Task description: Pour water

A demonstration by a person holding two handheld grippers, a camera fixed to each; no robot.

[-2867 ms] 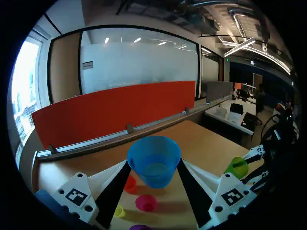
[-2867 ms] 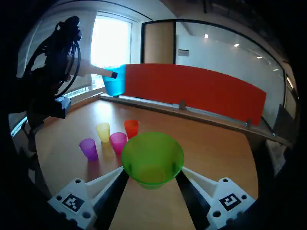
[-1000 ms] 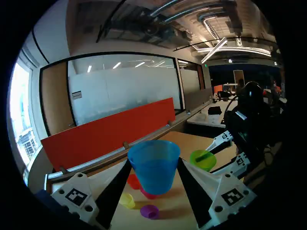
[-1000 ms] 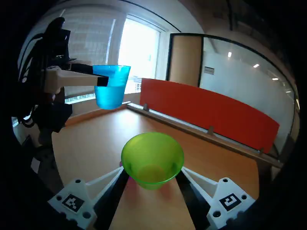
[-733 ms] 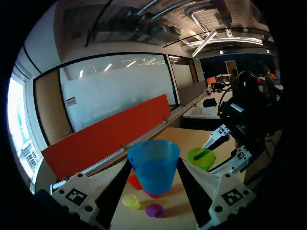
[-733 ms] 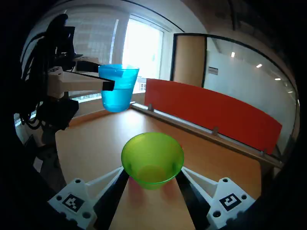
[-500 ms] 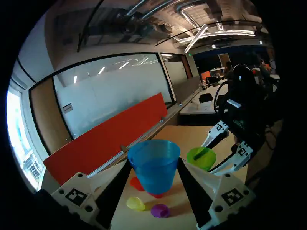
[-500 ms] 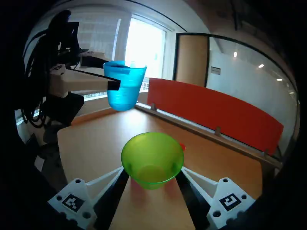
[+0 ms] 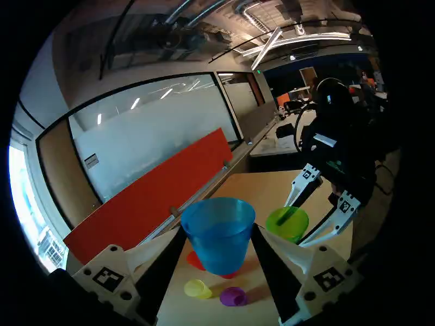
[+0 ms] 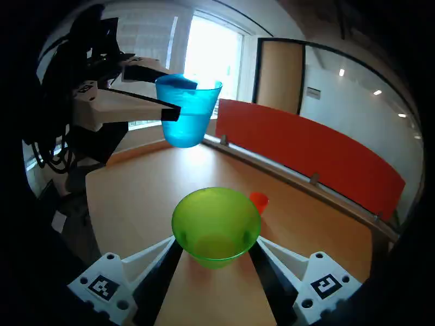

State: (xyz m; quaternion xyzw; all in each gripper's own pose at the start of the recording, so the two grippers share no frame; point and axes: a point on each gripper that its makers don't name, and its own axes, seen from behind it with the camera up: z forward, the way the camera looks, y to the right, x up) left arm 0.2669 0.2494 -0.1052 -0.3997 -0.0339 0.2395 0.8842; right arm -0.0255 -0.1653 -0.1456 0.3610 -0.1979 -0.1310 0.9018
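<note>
While both of my grippers hang above the wooden tabletop (image 10: 136, 190), each one is clamped on a cup. My left gripper (image 9: 217, 232) has its two fingers pressed against opposite sides of the blue cup (image 9: 217, 242), which stands upright between them. From the right gripper view, that cup is up in the air, higher than the other cup and off to its left. The water (image 10: 185, 127) fills roughly its lower half. My right gripper (image 10: 216, 243) pinches the green cup (image 10: 216, 225) the same way, mouth up, one finger on either side. From the left gripper view, the green cup sits just to the right of the blue one and a little farther off.

Down on the tabletop, below the blue cup, stand small cups close together: an orange cup (image 9: 194, 259), a yellow cup (image 9: 197, 288) and a purple cup (image 9: 234, 296). A pink cup (image 9: 231, 274) is mostly hidden behind the blue one. A red partition (image 10: 326, 146) runs along the far edge of the tabletop, with a bright window (image 10: 215, 43) beyond it.
</note>
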